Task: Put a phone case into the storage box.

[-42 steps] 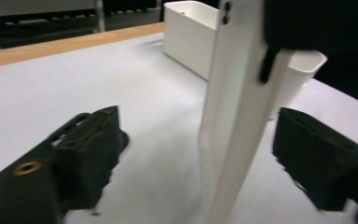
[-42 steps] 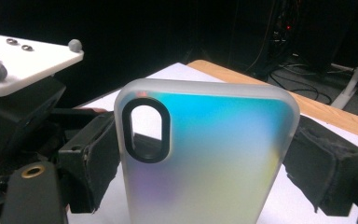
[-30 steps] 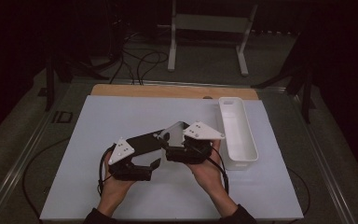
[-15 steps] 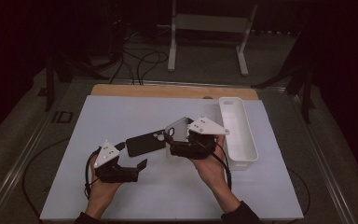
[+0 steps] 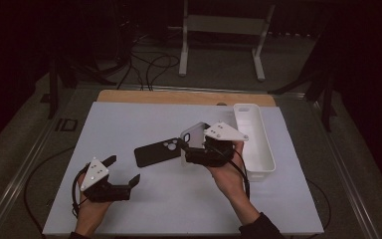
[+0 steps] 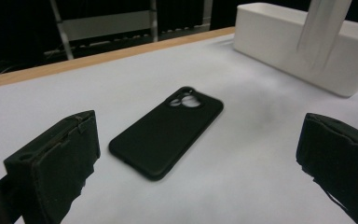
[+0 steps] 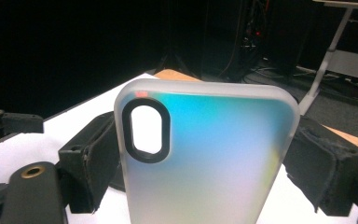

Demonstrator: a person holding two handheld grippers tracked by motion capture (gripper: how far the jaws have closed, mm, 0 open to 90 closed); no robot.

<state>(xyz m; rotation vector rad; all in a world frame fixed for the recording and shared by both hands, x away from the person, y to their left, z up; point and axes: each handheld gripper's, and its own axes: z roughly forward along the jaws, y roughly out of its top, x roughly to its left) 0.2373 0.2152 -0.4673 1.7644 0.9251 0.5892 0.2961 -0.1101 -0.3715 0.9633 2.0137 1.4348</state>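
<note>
A black phone case [image 5: 156, 152] lies flat on the white table top [image 5: 129, 124], camera hole toward the right. My left gripper [image 5: 124, 168] is open, near the front left, a short way from the black phone case [image 6: 168, 133], which lies ahead of its spread jaws [image 6: 198, 154]. My right gripper [image 5: 191, 149] is shut on a frosted translucent phone case [image 5: 195, 135] and holds it upright above the table. In the right gripper view both pads press the sides of this case [image 7: 205, 154], which shows a blue-green sheen and a black-ringed camera hole.
A long white tray [image 5: 254, 144] stands at the right of the table, close to my right hand; its wall [image 6: 298, 46] shows beyond the black case. A wooden strip [image 5: 179, 97] runs along the far edge. Cables and a metal stand are on the floor behind.
My left gripper has drawn back to the left and toward the near edge, away from the black case, which stays on the table. The right gripper has kept still with the frosted case.
</note>
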